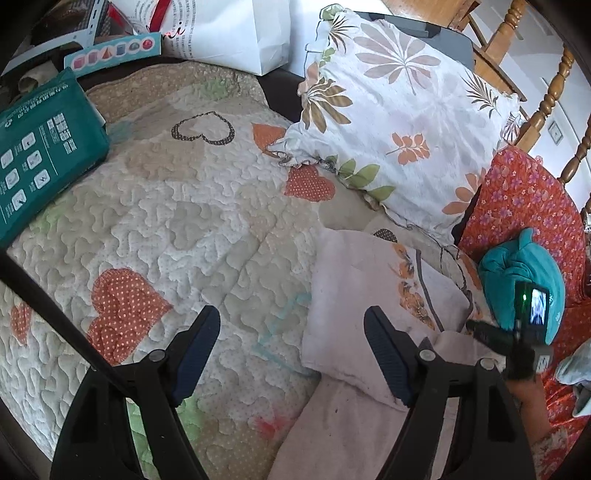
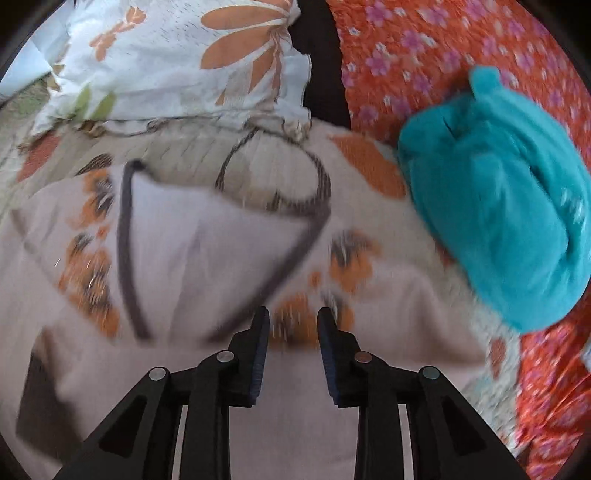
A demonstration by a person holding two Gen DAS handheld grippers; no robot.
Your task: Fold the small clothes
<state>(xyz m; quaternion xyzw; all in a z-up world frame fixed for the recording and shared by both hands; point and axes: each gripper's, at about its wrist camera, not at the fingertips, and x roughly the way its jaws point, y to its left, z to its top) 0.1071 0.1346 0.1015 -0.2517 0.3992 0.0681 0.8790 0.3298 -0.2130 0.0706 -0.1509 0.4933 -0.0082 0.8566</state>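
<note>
A pale pink garment [image 1: 369, 295] with orange flowers and dark grey trim lies partly folded on the heart-patterned quilt [image 1: 177, 221]. My left gripper [image 1: 291, 336] is open and wide, with bare quilt between its fingers; its right finger [image 1: 388, 354] hangs over the garment's left edge. In the blurred right wrist view, my right gripper [image 2: 293, 332] hovers over the same pink garment [image 2: 207, 251], jaws a little apart and holding nothing. A bunched teal garment [image 2: 498, 206] lies to its right, and the teal garment [image 1: 513, 266] also shows behind the right tool's small screen [image 1: 537, 306].
A floral pillow [image 1: 399, 122] lies at the back, and a red flowered cloth [image 1: 524, 206] is on the right. A green package [image 1: 40, 147] and a white paper bag [image 1: 229, 33] sit at the far left. Wooden bed rails [image 1: 550, 96] stand behind. A black strap [image 1: 55, 314] crosses the left foreground.
</note>
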